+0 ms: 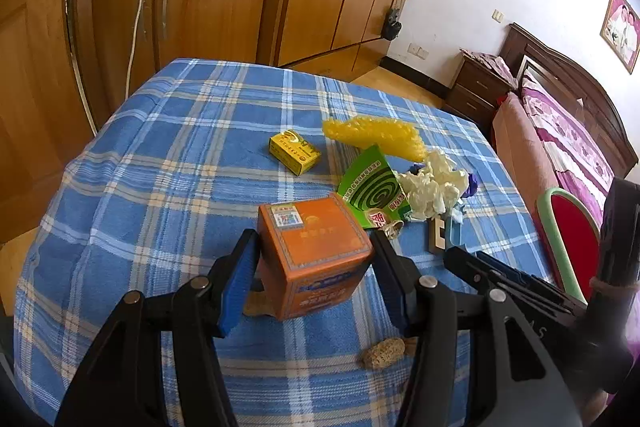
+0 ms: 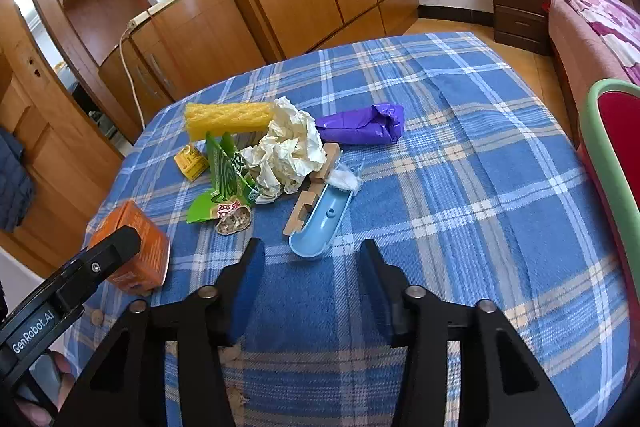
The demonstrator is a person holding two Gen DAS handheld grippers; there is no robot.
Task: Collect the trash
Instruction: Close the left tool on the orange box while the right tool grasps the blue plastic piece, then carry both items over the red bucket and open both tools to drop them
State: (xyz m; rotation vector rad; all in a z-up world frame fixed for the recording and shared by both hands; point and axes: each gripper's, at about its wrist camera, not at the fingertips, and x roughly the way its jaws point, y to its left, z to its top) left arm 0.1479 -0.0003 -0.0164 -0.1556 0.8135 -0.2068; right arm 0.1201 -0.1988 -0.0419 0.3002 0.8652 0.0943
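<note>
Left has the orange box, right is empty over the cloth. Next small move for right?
Probably ease the right gripper forward, open, onto the blue plastic scoop. It is the nearest loose piece, lying just beyond the fingertips on the plaid cloth, and nothing sits between the jaws. The left gripper already holds the orange box.

Orange box (image 1: 316,255) held tilted off the cloth—crumpled paper (image 2: 288,151), green packet (image 2: 226,171) heaped beyond.

1. "GenRobot.AI", white letters on the black body of the left gripper (image 2: 313,269), at about 8 o'clock in the right wrist view.
2. Orange box (image 1: 316,255): QR-style code label on top; printed characters too blurred to read.
3. Green packet (image 1: 372,187): spiral coil graphic; its text is illegible.
</note>
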